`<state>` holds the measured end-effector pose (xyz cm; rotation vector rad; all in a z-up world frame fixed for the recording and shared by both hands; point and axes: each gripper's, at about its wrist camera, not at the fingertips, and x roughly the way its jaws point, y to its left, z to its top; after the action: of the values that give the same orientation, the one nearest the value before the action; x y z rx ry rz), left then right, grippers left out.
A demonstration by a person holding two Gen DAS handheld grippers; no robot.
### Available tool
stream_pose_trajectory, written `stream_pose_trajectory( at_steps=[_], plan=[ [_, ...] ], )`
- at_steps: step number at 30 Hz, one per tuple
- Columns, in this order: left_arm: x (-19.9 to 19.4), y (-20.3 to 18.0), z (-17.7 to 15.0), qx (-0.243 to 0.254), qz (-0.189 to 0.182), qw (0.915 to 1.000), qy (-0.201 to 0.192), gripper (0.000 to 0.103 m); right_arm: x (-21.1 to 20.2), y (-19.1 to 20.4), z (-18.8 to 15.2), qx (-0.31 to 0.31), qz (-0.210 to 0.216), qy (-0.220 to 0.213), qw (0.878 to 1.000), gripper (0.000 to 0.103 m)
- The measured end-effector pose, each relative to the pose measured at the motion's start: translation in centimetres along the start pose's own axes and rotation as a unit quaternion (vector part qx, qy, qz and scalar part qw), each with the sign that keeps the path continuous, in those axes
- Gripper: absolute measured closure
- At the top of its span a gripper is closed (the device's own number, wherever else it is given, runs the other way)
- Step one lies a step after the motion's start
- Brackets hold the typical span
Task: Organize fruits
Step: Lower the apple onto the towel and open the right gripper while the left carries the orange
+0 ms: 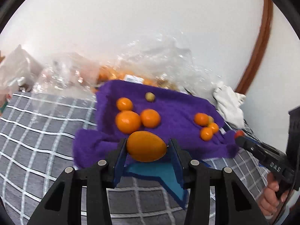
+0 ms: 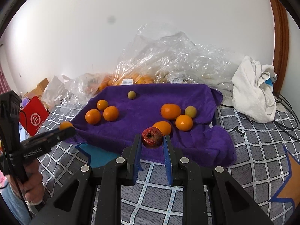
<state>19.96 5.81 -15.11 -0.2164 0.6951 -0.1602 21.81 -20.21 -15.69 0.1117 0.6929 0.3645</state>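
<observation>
The left gripper [image 1: 147, 147] is gripping a smooth oval orange [image 1: 146, 146] over the purple towel's [image 1: 178, 108] near edge; the right gripper [image 2: 152, 140] is clamping a wrinkled red fruit [image 2: 152, 137]. Far left, a red bag [image 2: 35, 115] is showing "HL".

Towel [image 2: 150, 101]: purple. Bedcover [image 2: 253, 142]: grey with white grid. Oranges [image 2: 111, 113]: orange. Held fruit [image 2: 152, 137]: dark red. Cloth [image 2: 253, 93]: white. Bag [image 2: 34, 118]: red.
</observation>
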Motion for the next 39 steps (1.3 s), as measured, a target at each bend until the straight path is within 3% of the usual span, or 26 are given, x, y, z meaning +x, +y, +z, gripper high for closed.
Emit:
stream_pose_trajectory(
  at_steps=[4, 12, 17, 20, 23, 30, 36, 39],
  plan=[
    [-0.3, 0.6, 0.4, -0.002, 0.027, 0.9994, -0.019, 0.061, 0.4, -0.1, -0.1, -0.004, -0.001, -0.003, 1.000, 0.080],
    [-1.4, 0.9, 0.8, 0.007, 0.052, 0.9973, -0.052, 0.061, 0.3, -0.7, 0.4, 0.011, -0.005, -0.009, 1.000, 0.080],
    [-3.4, 0.7, 1.6, 0.011, 0.061, 0.9938, -0.093, 0.061, -0.5, 0.0, 1.7, 0.013, -0.002, 0.004, 1.000, 0.080],
    [-4.3, 0.3, 2.9, 0.007, 0.072, 0.9939, -0.083, 0.061, -1.3, 1.3, 3.4, -0.015, -0.008, -0.001, 1.000, 0.080],
    [-5.5, 0.2, 4.9, 0.000, 0.050, 0.9961, -0.072, 0.061, -1.7, 2.2, 5.0, -0.027, -0.003, -0.005, 1.000, 0.080],
    [-5.5, 0.4, 8.7, 0.012, 0.048, 0.9952, -0.085, 0.060, 0.0, 3.7, 7.7, -0.045, 0.004, -0.005, 0.999, 0.080],
    [-0.5, 1.9, 7.5, -0.033, 0.019, 0.9984, -0.042, 0.061, 5.2, 2.7, 6.1, -0.012, 0.022, 0.038, 0.999, 0.080],
    [1.4, 2.6, 6.0, -0.045, 0.001, 0.9985, -0.029, 0.061, 7.1, 2.8, 5.1, -0.027, 0.021, 0.067, 0.997, 0.080]
  ],
)
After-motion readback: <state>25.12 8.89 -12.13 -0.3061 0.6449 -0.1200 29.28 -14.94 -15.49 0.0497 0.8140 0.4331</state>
